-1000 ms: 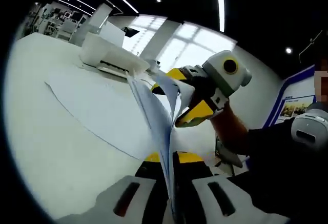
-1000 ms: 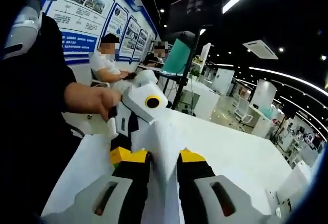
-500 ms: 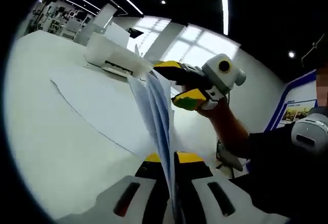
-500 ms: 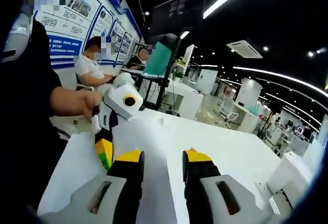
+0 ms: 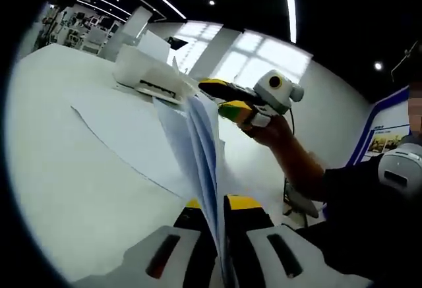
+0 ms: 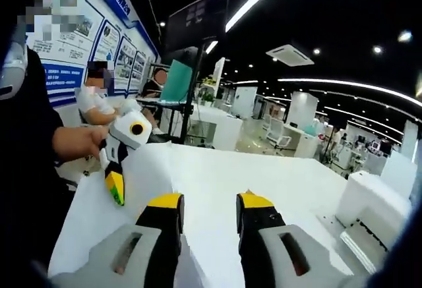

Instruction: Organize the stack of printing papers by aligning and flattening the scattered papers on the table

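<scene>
White printing papers [image 5: 198,149], a sheaf stood on edge, rise from between the yellow-tipped jaws of the left gripper [image 5: 212,203], which is clenched on their lower edge in the left gripper view. Beyond the sheaf, a loose sheet [image 5: 125,136] lies flat on the white table [image 5: 59,189], and a white printer [image 5: 148,74] stands near the far edge. The right gripper [image 5: 231,100], held in the person's hand [image 5: 273,130], hangs just past the sheaf's upper corner. In the right gripper view its own jaws [image 6: 208,202] stand apart with nothing between them; a second ago they were closed on the paper, and half a second ago they had already parted. The release, followed by a withdrawal, leaves the sheaf carried by the left gripper [image 6: 119,163] alone. The likely meaning: the right gripper is free to re-grasp or tap the edges square, so alignment is under way, and flattening on the table remains to be done.
</scene>
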`<state>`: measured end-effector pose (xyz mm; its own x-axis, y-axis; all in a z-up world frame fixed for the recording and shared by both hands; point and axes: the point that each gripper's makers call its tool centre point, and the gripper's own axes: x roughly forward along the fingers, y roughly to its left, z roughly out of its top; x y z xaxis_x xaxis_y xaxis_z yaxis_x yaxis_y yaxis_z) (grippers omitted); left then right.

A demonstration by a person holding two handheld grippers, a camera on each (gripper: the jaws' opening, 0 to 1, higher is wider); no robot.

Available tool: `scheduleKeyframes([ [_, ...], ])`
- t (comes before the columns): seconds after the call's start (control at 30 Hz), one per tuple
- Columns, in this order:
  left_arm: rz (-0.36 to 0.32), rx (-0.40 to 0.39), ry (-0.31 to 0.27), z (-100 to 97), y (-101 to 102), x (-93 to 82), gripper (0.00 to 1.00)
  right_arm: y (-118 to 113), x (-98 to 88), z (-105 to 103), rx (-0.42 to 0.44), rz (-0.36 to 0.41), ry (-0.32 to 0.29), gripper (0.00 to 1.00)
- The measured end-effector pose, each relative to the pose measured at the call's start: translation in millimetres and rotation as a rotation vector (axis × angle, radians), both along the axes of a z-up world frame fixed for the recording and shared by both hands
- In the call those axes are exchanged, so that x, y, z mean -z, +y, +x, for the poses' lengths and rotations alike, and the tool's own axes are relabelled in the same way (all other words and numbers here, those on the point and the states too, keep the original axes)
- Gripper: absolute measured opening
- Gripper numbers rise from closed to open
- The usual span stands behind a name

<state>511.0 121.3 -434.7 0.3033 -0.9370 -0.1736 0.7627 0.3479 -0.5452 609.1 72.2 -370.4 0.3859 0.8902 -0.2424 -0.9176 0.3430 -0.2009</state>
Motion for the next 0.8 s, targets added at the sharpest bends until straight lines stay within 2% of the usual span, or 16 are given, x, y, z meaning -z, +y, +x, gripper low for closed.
scheduleKeyframes([
  [0.27, 0.019, -0.014, -0.011, -0.2, 2.3, -0.5, 0.07, -15.4, -0.3, 19.0, 0.067, 0.026, 0.017, 0.38],
  [0.5, 0.035, -0.02, -0.023, -1.7, 1.8, -1.5, 0.07, -25.0, -2.6, 40.3, 0.131, 0.047, 0.013, 0.53],
  [0.8, 0.04, -0.026, -0.031, -2.0, 5.0, -2.4, 0.07, -38.2, 10.7, 74.5, 0.215, 0.029, 0.051, 0.64],
])
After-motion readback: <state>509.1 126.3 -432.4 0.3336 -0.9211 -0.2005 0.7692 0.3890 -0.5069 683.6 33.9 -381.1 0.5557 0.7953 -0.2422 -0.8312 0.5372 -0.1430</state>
